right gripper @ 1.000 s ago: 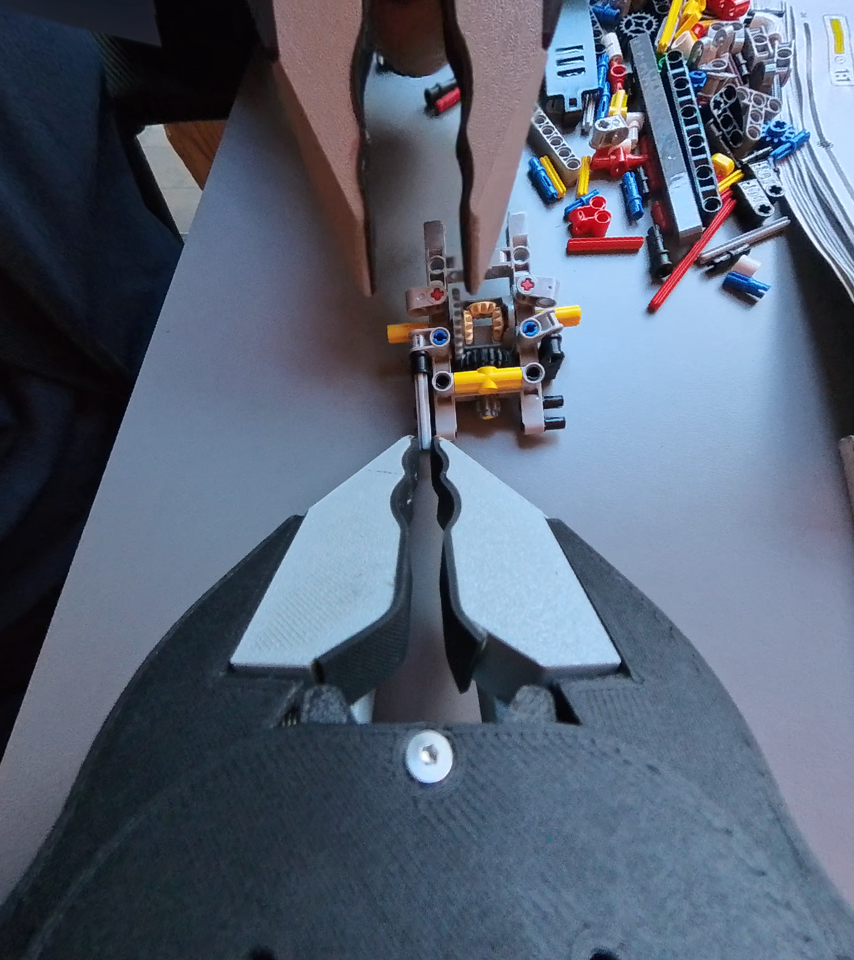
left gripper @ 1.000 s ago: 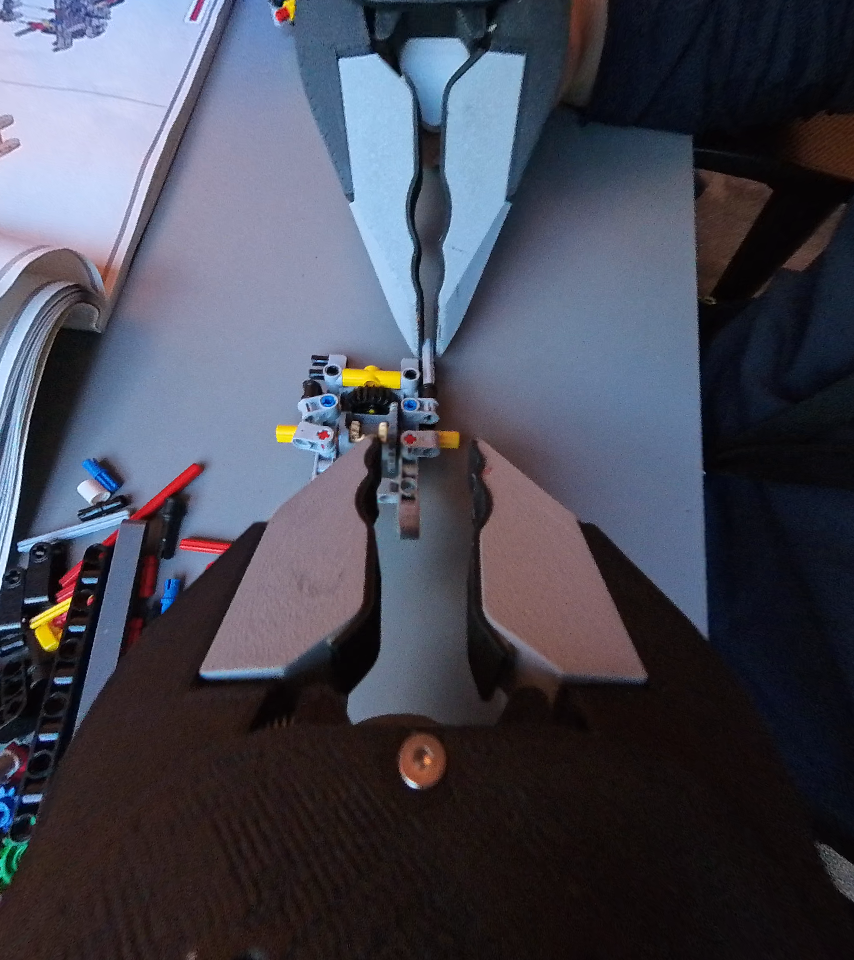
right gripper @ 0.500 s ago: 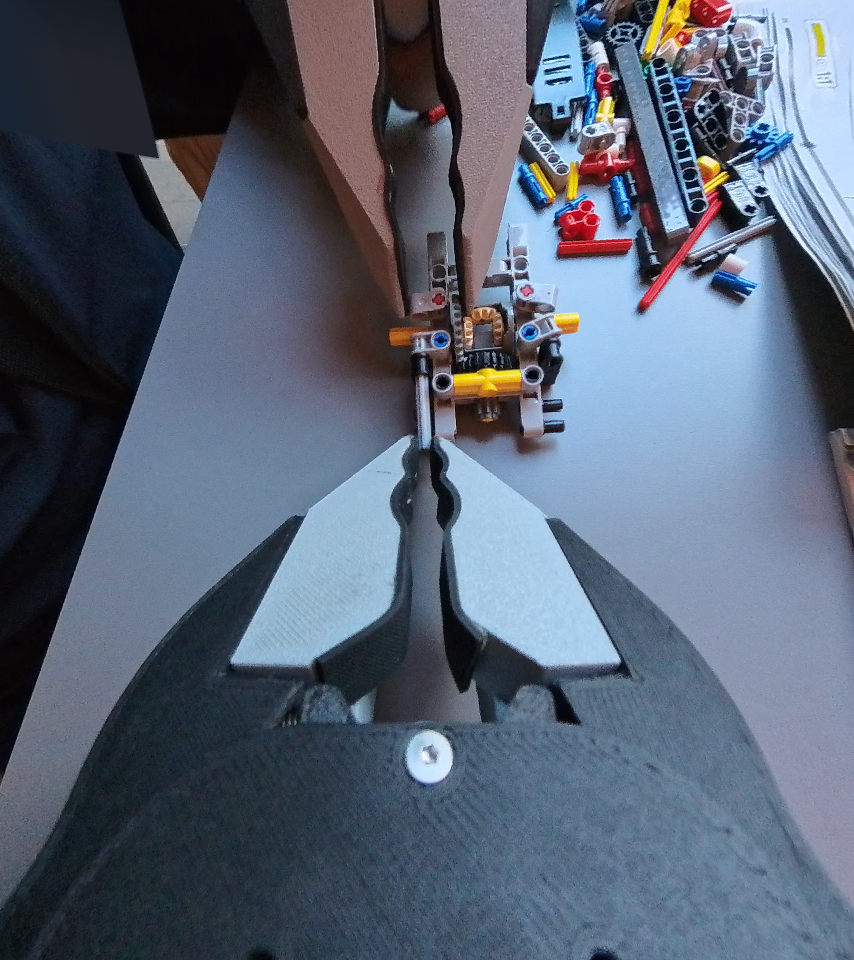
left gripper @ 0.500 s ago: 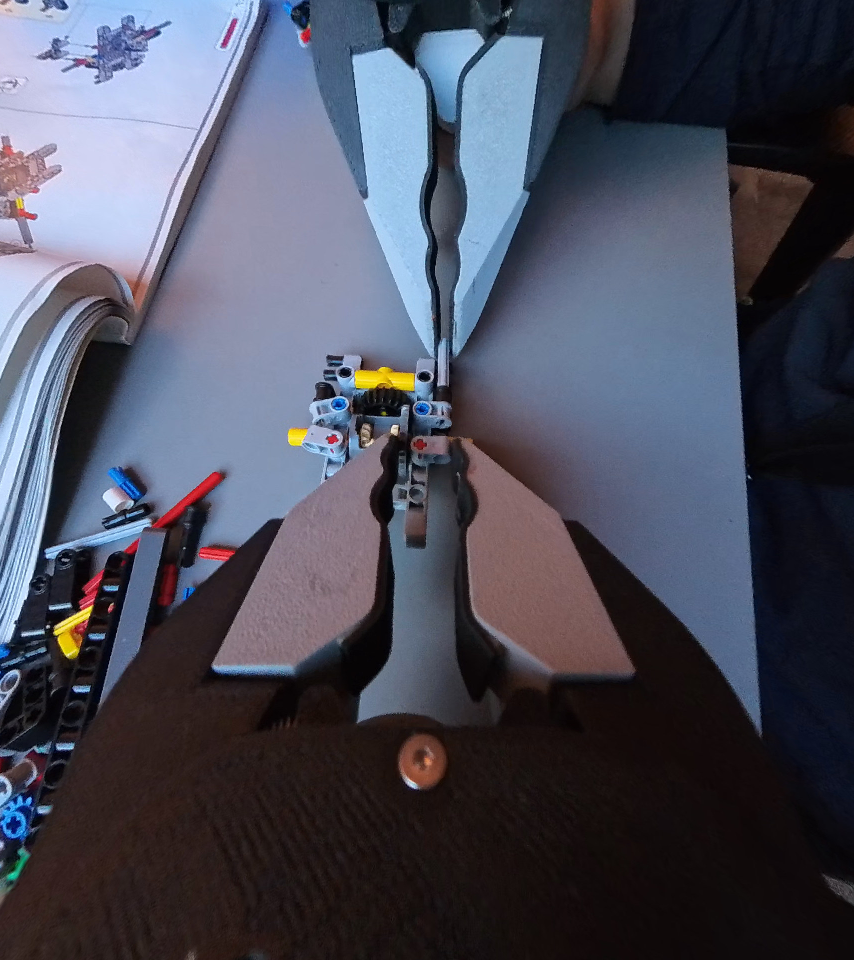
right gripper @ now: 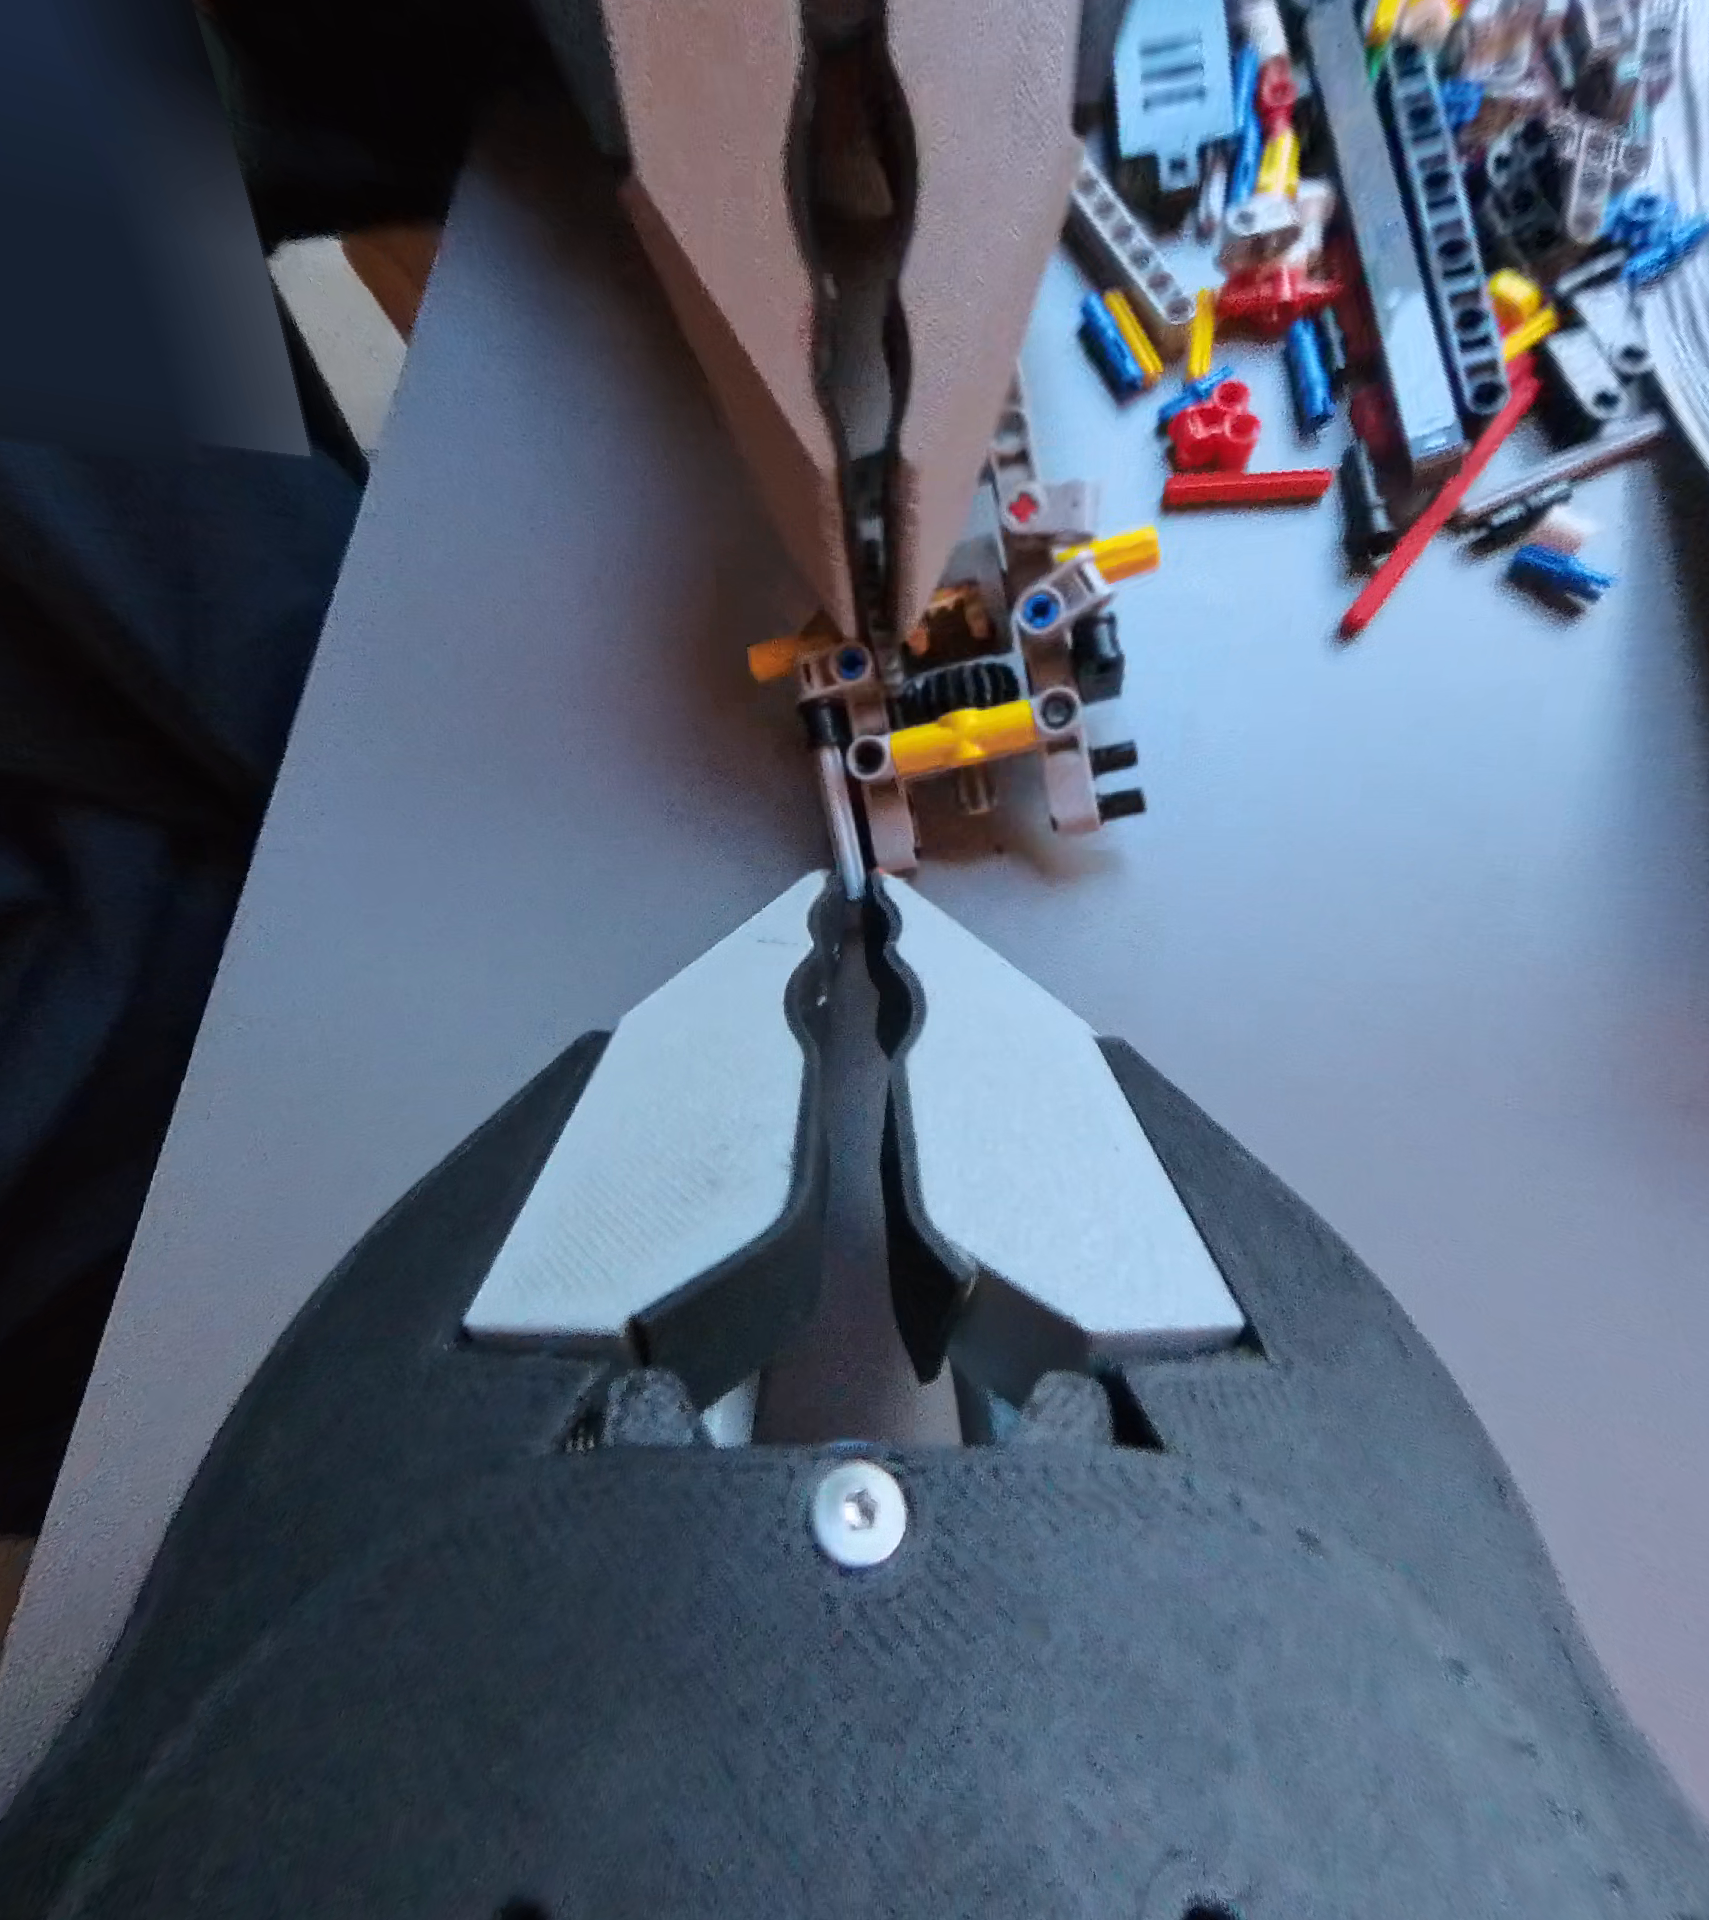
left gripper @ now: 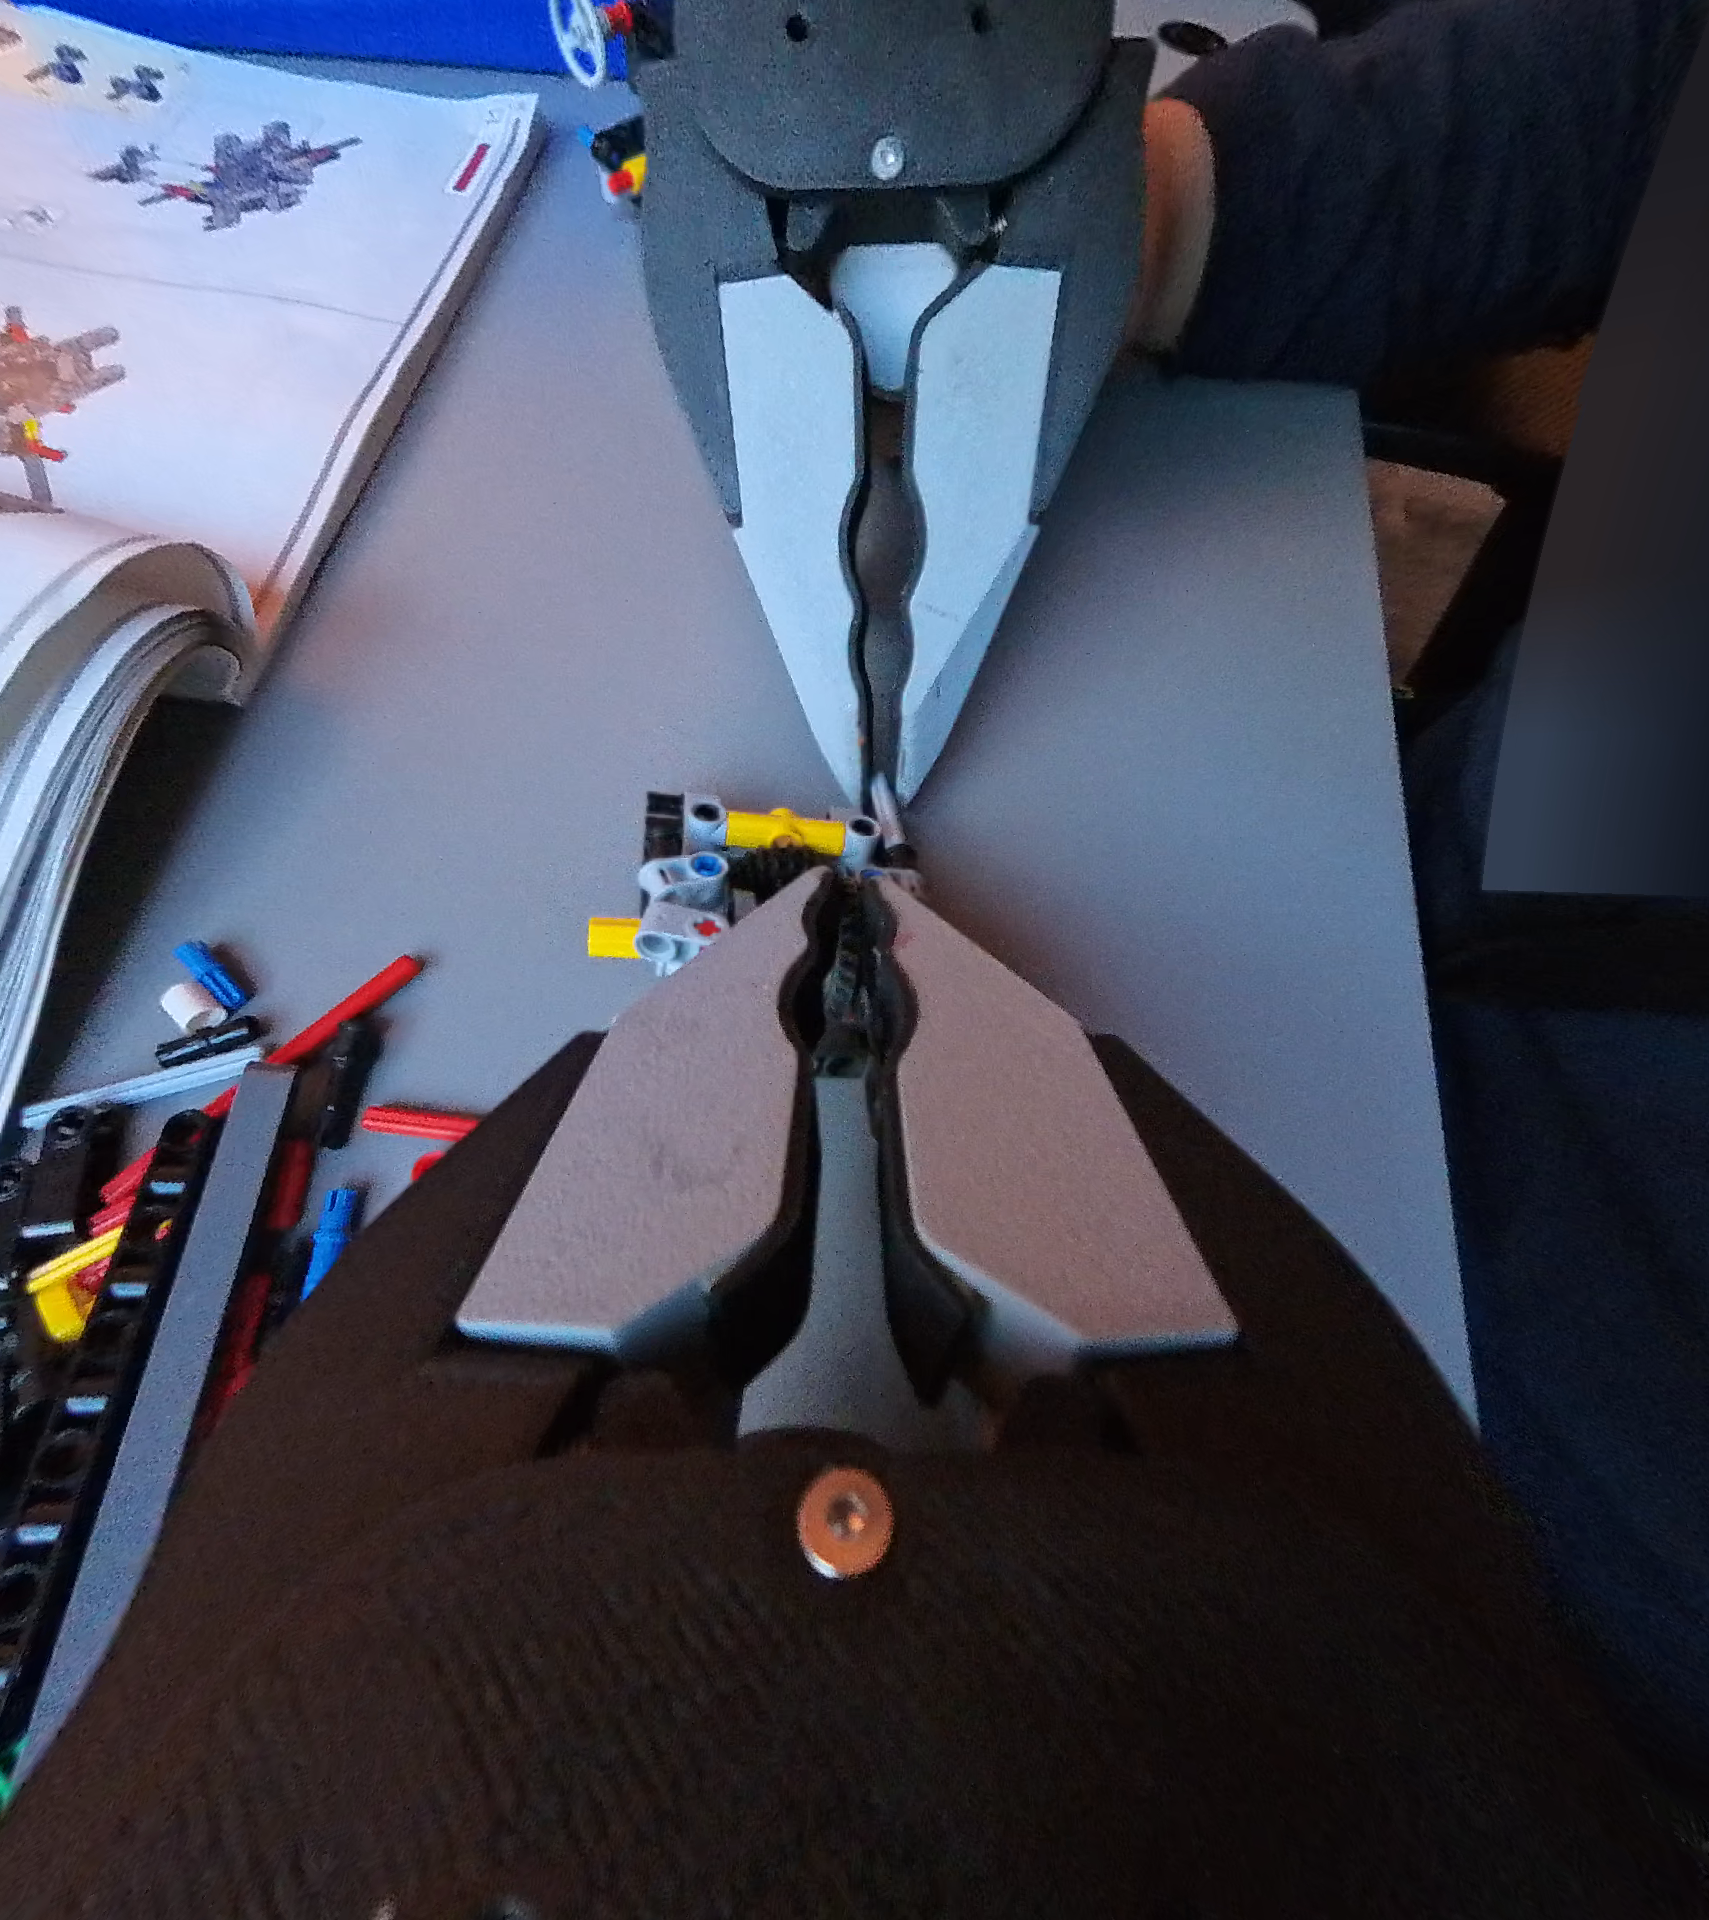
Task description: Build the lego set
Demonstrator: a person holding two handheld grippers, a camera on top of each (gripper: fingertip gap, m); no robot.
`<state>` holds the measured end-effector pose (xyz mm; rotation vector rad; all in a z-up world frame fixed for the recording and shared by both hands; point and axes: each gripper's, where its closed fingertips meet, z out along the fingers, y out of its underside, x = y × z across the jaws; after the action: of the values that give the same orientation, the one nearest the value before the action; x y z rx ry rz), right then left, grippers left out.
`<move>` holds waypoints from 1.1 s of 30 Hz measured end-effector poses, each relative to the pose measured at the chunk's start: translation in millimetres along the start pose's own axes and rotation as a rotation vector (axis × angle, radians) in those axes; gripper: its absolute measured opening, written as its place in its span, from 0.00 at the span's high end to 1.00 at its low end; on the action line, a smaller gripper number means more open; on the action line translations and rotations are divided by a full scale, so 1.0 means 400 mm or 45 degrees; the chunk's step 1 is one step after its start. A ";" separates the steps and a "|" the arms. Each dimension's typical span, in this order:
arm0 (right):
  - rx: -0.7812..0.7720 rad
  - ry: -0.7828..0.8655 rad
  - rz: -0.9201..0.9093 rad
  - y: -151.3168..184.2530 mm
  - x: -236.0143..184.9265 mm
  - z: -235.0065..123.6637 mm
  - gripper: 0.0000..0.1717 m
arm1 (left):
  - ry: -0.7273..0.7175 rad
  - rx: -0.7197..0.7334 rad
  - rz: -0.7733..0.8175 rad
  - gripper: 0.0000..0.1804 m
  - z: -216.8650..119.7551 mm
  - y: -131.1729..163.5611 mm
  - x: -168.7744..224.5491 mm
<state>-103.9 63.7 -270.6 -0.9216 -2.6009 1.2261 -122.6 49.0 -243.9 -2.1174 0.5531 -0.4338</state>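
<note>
Left wrist view: one grey desk [left gripper: 1141, 727] carries one open instruction booklet [left gripper: 154, 364] far left of the fingers, and one loose pile of toy building parts [left gripper: 102, 1247] at their near left. One small grey-and-yellow toy assembly [left gripper: 725, 873] lies between two grippers. The left gripper [left gripper: 852, 904] is clamped on the assembly's dark beam. Opposite, the right gripper [right gripper: 855, 888] pinches one thin grey axle [right gripper: 842, 821] sticking out of the assembly's side, fingers pressed on its end.
</note>
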 end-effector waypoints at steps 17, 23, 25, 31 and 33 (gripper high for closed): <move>0.068 0.025 0.044 -0.009 0.017 -0.018 0.99 | -0.197 -0.115 0.077 0.89 -0.005 0.024 -0.035; 0.068 0.040 0.049 -0.008 0.021 -0.018 0.99 | -0.176 -0.104 0.032 0.88 -0.005 0.023 -0.033; 0.068 0.049 0.050 -0.008 0.023 -0.018 0.99 | -0.181 -0.104 0.027 0.88 -0.005 0.025 -0.037; 0.073 0.064 0.052 -0.009 0.027 -0.020 0.99 | -0.201 -0.110 0.066 0.90 -0.005 0.027 -0.042; 0.073 0.048 0.058 -0.008 0.024 -0.020 0.99 | -0.142 -0.091 0.033 0.90 -0.006 0.027 -0.035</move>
<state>-110.4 72.9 -264.1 -0.9888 -2.5153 1.2739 -138.0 49.1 -253.0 -2.1850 0.5378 -0.2835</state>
